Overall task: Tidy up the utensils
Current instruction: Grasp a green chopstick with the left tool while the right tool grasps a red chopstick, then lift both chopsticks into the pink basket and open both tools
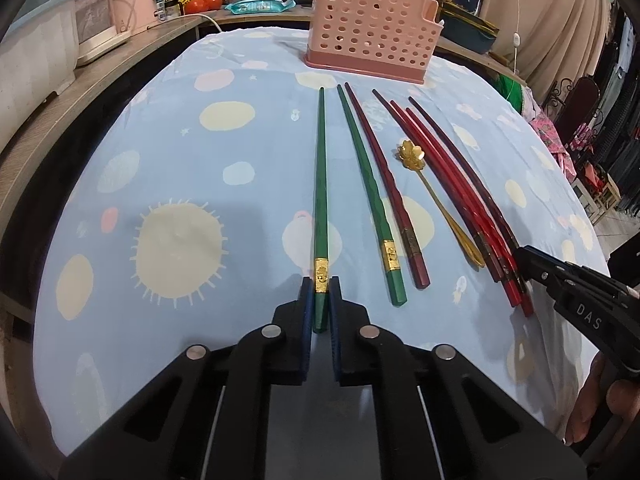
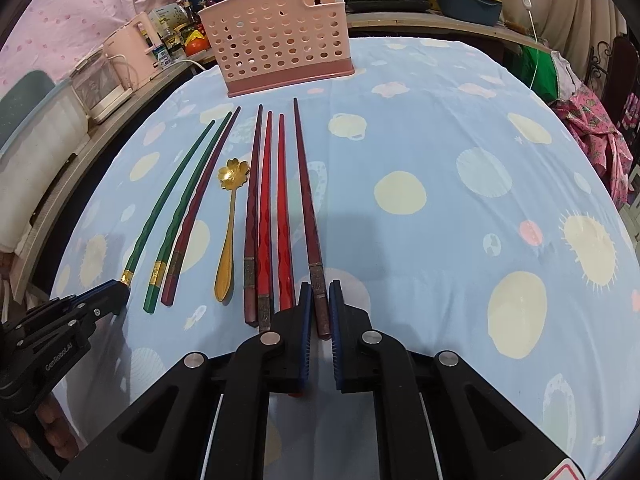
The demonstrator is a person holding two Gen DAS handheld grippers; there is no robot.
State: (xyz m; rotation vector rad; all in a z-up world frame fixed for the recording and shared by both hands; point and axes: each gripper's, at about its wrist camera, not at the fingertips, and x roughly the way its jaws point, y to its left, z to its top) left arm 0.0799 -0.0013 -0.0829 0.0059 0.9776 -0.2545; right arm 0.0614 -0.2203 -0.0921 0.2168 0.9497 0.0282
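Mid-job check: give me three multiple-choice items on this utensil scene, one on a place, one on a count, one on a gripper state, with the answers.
1. Where is the pink utensil basket?
A. At the table's far end, beyond the chopstick tips
B. Beside the chopstick butts
C. On the floor

2. How many green chopsticks lie on the cloth?
A. One
B. Two
C. Four

3. What lies between the left hand-held gripper's fingers?
A. The gold spoon
B. Nothing
C. The leftmost green chopstick

Answers: 1 A, the basket stands past the tips. 2 B, two green sticks lie leftmost. 3 C, its gold-banded butt sits between the pads.
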